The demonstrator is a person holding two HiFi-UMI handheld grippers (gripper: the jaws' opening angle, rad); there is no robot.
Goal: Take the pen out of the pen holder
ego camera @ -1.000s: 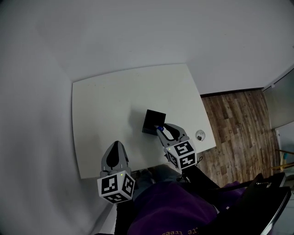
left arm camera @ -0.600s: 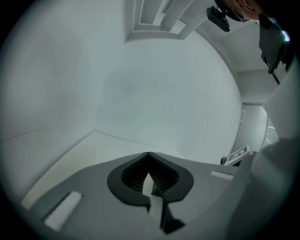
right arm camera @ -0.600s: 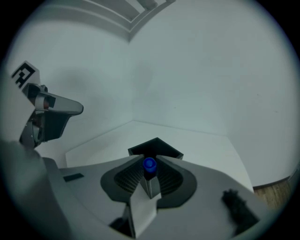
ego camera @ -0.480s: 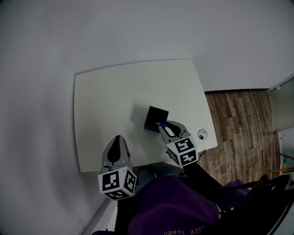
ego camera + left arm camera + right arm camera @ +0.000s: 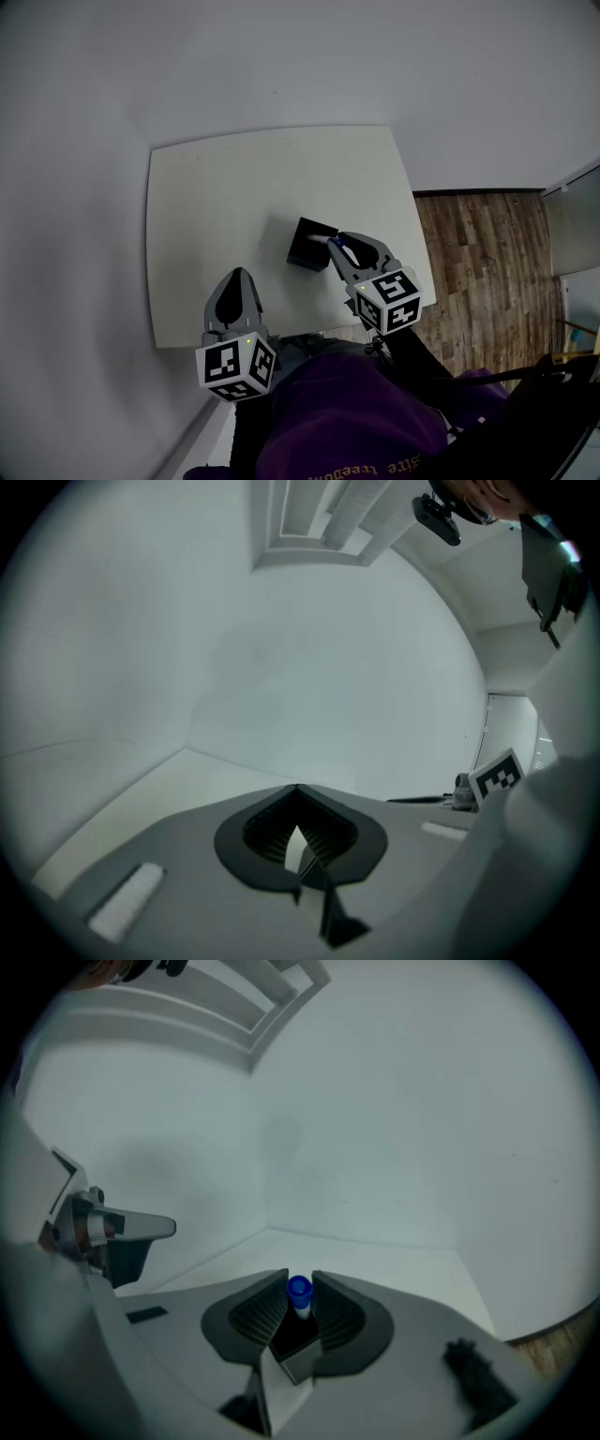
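Only the blue cap of the pen (image 5: 298, 1289) shows; its barrel is hidden between the jaws of the right gripper (image 5: 299, 1299). In the head view that gripper covers the holder (image 5: 305, 248) at 3 o'clock. A dark blur (image 5: 476, 1377) at 4 o'clock in the right gripper view is unidentifiable.

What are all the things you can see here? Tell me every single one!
table: one, white, in the middle, set in a corner of pale walls
pen holder: one, black, square, on the table near its front edge
pen: one, blue cap on a white body, upright over the pen holder
floor: brown wood, right of the table
left gripper: one, grey with a black-and-white cube, shut and empty, at the table's front edge
right gripper: one, same colours, shut on the pen
person's clothing: purple, at the bottom
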